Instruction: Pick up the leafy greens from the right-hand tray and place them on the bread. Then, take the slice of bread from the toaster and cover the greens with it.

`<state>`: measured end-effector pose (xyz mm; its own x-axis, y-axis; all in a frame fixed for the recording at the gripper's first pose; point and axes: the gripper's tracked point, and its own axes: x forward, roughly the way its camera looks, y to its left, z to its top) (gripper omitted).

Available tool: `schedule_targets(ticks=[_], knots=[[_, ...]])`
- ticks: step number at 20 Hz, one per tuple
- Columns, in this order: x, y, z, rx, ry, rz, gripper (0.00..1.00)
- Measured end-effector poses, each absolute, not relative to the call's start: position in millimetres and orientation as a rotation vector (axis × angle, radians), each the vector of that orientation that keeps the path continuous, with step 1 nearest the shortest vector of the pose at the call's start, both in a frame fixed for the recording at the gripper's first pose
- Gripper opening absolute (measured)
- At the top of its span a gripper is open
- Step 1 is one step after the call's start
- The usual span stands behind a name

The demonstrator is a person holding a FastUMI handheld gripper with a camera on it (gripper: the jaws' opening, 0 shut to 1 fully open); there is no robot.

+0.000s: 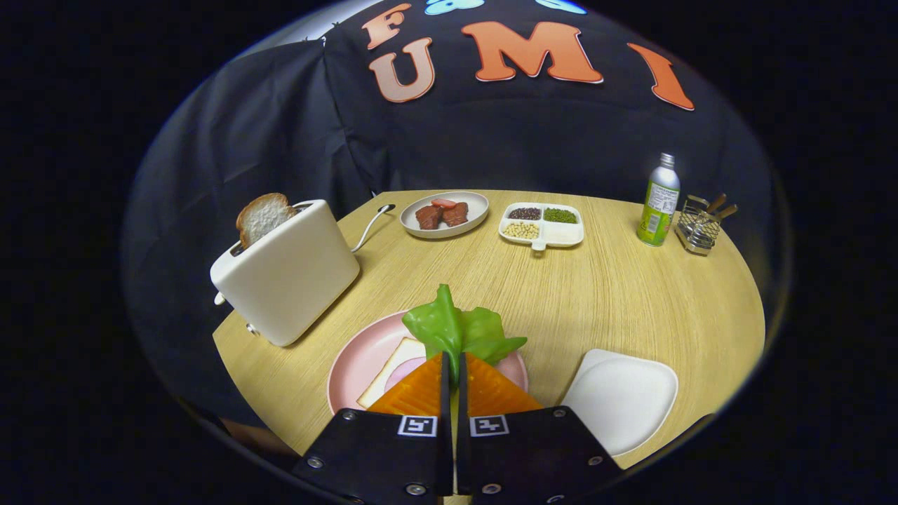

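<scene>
- Tool (452,361), lower centre: fingers nearly closed, pinching greens (459,330) above bread (393,372) on pink plate (354,365).
- Step in hand: placing greens.
- Next, by judgement: lower, release, then fetch slice (263,216) from toaster (291,273), left.

The one view rides on the gripper (452,365) and looks forward along its two fingers, which sit close together on a green leaf at the bottom of the view. It faces down and across a round wooden table (596,294) from its near edge toward the dark cloth wall beyond. It hangs close over a pink plate (358,358) (toaster (287,270) to the left, far dishes small).
</scene>
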<state>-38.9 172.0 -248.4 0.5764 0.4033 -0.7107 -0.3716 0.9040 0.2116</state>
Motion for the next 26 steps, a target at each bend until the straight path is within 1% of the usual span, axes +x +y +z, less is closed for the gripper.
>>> schedule_targets(ticks=[3, 5, 7, 9, 10, 11, 12, 14, 17, 18, 22, 26], knots=[[-43, 184, -258, 0.011, 0.866, 0.479, 0.03], [-43, 184, -270, -0.017, 0.891, 0.458, 0.03], [-46, 192, -276, -0.004, 0.919, 0.458, 0.07], [-49, 198, -278, 0.000, 0.934, 0.474, 0.12], [-52, 199, -280, -0.002, 0.944, 0.483, 0.17], [-54, 202, -281, -0.005, 0.952, 0.489, 0.20], [-55, 201, -282, -0.011, 0.955, 0.491, 0.26], [-53, 201, -279, -0.020, 0.945, 0.487, 0.33], [-50, 201, -269, 0.001, 0.939, 0.484, 0.38], [-48, 201, -263, 0.005, 0.929, 0.485, 0.42], [-30, 203, -233, 0.018, 0.871, 0.477, 0.52], [-8, 221, -185, 0.088, 0.813, 0.503, 0.61]])
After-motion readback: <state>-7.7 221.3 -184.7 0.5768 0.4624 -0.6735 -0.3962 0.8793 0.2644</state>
